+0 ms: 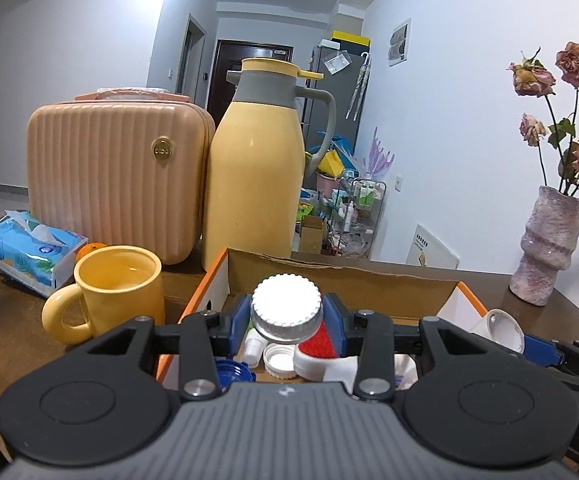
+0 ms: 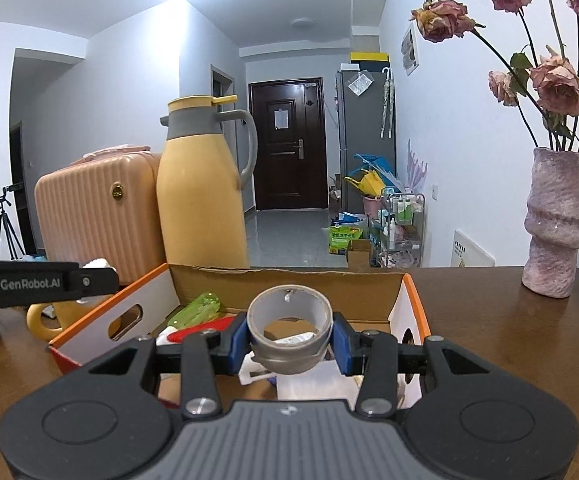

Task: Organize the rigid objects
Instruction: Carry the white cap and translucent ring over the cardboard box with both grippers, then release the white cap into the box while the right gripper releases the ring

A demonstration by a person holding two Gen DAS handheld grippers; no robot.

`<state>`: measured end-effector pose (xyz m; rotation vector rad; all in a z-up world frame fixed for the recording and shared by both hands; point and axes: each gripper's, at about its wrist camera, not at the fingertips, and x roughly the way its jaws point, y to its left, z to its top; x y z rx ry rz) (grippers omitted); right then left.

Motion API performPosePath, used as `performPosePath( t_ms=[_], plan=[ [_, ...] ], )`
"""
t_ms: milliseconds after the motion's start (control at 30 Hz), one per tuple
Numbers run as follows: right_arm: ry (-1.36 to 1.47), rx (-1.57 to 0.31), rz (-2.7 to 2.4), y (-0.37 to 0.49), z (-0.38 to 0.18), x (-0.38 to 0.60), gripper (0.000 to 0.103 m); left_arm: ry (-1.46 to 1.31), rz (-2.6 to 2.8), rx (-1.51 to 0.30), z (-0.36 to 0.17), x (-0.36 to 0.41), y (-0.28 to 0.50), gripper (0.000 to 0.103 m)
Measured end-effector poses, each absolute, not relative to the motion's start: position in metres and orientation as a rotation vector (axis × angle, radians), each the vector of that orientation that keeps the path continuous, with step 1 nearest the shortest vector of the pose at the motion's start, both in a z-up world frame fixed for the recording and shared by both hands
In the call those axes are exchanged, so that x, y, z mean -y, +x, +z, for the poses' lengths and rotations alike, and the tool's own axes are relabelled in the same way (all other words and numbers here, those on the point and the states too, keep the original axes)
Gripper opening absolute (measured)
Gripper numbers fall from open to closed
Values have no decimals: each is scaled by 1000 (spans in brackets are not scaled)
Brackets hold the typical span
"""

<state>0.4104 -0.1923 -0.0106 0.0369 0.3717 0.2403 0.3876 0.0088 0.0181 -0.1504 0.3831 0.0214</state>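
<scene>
Left fingers [image 1: 287,318]: narrowly parted, blue pads clamped on the sides of a round lid with a white top and ribbed silver metal rim [image 1: 286,312], tilted toward the camera. Held over the open cardboard box with orange edges [image 1: 341,278], which sits just below and ahead of the fingertips; likely so it can drop in with the rest.

Under the left fingers, on the box floor: a small white flip cap [image 1: 278,360], a red-and-white cap [image 1: 316,350], a blue ribbed cap [image 1: 231,372].

Right fingers [image 2: 289,342]: also narrowly parted, pads squeezing a grey roll of tape [image 2: 289,330] across its outer wall, hole facing up and forward. It hangs over the same box, near edge; a green translucent plastic piece [image 2: 197,309] lies left and beyond the fingertips.

Further out on the brown wooden surface [image 2: 489,340]: yellow ceramic mug [image 1: 109,294] left of the left fingers, beside the box; yellow thermos jug with grey collar [image 1: 255,168] and a peach ribbed hard case [image 1: 115,176] behind; a pink textured vase [image 2: 557,224] far right, well clear.

Judgement: both items are mid-carry, release not yet done.
</scene>
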Motion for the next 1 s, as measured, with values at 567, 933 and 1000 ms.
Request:
performPosePath(
  t_ms=[567, 933, 1000],
  plan=[
    [9, -380, 233, 447, -16, 188, 42, -117, 46, -393, 17, -16, 429, 41],
    [-18, -412, 228, 463, -25, 185, 42, -84, 39, -412, 10, -17, 449, 41],
    [-19, -423, 228, 465, -26, 186, 42, -75, 34, -422, 8, -16, 450, 41]
  ],
)
